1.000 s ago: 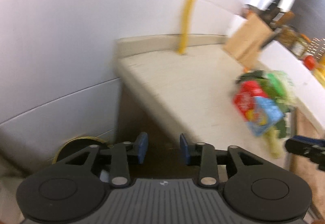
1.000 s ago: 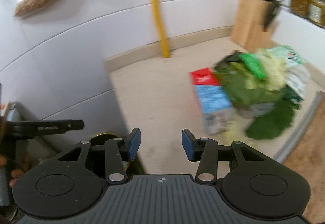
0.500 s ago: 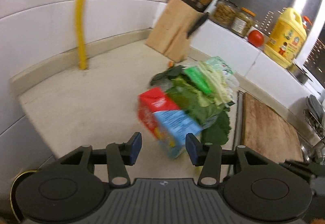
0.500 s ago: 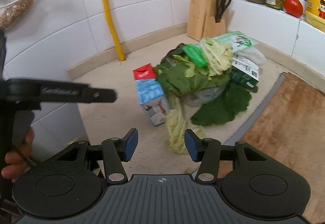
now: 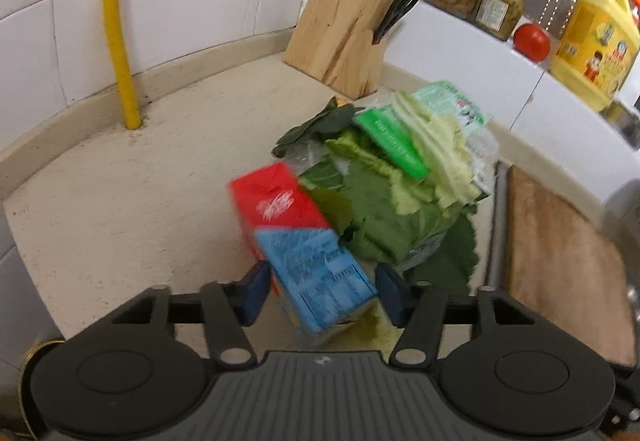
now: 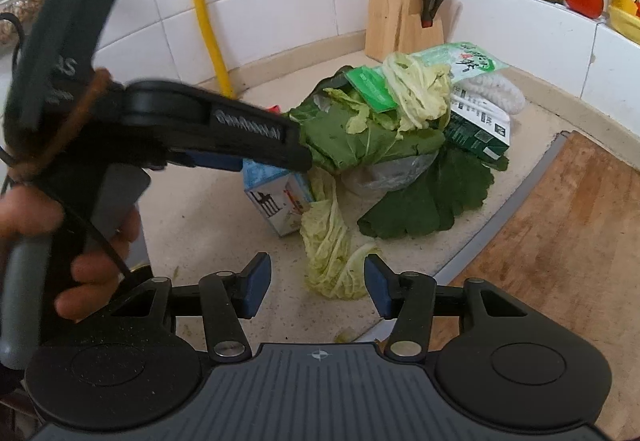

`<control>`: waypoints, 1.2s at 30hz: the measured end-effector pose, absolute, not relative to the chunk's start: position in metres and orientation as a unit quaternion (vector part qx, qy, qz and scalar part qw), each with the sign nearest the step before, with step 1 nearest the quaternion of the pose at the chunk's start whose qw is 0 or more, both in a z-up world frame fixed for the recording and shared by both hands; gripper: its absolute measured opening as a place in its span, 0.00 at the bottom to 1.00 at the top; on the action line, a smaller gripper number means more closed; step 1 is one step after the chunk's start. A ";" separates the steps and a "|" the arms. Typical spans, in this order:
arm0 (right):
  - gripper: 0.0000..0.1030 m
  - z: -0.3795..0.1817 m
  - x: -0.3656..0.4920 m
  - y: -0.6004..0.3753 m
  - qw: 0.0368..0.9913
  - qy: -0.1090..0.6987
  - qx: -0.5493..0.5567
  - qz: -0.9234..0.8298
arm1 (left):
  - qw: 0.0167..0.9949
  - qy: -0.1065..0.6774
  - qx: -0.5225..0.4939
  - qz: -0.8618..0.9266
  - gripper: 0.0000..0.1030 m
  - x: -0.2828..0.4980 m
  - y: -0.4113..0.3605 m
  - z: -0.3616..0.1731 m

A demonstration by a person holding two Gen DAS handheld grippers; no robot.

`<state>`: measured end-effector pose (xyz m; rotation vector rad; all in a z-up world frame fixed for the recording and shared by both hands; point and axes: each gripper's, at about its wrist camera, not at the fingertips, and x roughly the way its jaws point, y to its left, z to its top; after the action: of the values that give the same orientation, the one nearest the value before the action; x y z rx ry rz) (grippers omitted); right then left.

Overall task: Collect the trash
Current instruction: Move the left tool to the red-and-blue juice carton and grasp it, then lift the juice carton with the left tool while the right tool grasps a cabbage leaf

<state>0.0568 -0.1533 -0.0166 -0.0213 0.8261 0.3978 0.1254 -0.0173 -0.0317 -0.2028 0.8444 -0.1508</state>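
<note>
A pile of trash lies on the beige counter (image 5: 120,209): a red and blue carton (image 5: 296,237), green leaves (image 5: 380,209), a green packet (image 5: 394,145) and plastic wrappers. My left gripper (image 5: 324,293) hovers at the carton with its jaws opening. The carton sits between the pads, which do not press on it. In the right wrist view the left gripper (image 6: 280,157) hangs over the carton (image 6: 276,197). My right gripper (image 6: 318,287) is open, with a pale cabbage leaf (image 6: 332,261) just ahead of its pads and nothing gripped.
A wooden knife block (image 5: 344,29) stands behind the pile by the tiled wall, and a yellow pipe (image 5: 116,21) runs up the wall. A wooden cutting board (image 6: 568,233) lies to the right. Jars, a tomato (image 5: 530,43) and a yellow bottle (image 5: 592,45) line the ledge.
My left gripper swung right from the counter's left edge to the carton and its jaws widened. My right gripper came nearer the pile and opened a little.
</note>
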 end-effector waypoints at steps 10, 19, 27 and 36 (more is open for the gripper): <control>0.58 -0.030 0.069 -0.146 0.883 0.416 -0.014 0.216 | 0.915 0.401 -0.052 -0.015 0.35 0.113 0.033 -0.022; 0.62 -0.037 0.092 -0.136 0.886 0.413 -0.020 0.210 | 0.922 0.385 -0.033 -0.008 0.52 0.127 0.033 -0.026; 0.31 -0.058 0.129 -0.125 0.876 0.442 0.002 0.193 | 0.910 0.413 -0.024 -0.005 0.34 0.146 0.034 -0.046; 0.09 -0.036 0.110 -0.133 0.867 0.449 0.024 0.215 | 0.905 0.421 -0.055 -0.039 0.33 0.104 0.046 -0.036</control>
<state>0.1096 -0.1332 -0.0361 0.0506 0.9394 0.4498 0.1043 0.0456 -0.0362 -0.1145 0.8698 -0.0808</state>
